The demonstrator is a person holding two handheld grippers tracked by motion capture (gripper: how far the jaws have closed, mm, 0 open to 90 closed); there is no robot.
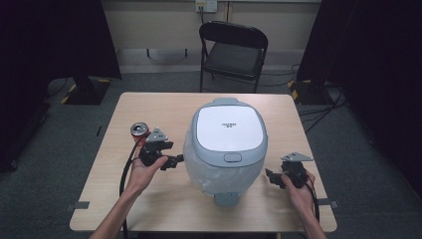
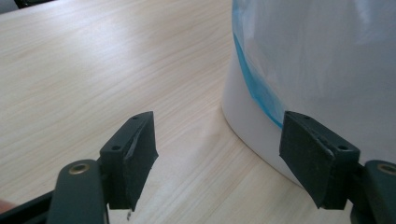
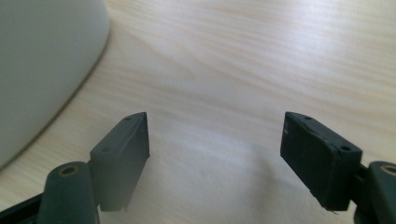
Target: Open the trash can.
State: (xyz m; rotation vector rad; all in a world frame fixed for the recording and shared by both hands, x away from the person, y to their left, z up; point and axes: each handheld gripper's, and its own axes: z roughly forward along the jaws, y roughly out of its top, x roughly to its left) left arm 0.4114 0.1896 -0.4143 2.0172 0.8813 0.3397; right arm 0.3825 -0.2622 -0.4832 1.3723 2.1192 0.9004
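Light wood desk (image 1: 149, 107) on grey carpeted floor (image 1: 59, 149). Black folding chair (image 1: 233, 50) just beyond far edge, facing desk. Cream wall (image 1: 149, 25) behind, socket plate (image 1: 206, 5) high at centre. Black curtains (image 1: 45, 45) far left and right. Cables (image 1: 323, 107) on floor, far right. Even, soft light.

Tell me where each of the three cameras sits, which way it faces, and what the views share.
High view: above the near table edge, facing forward and down on the table, pedal bin and can; both forearms and each hand-held gripper show.
Left gripper view: rides the left hand-held gripper, facing the bin's bagged wall; open jaws show.
Right gripper view: rides the right hand-held gripper, facing bare tabletop; open jaws show.
Shared: bin and wooden table.
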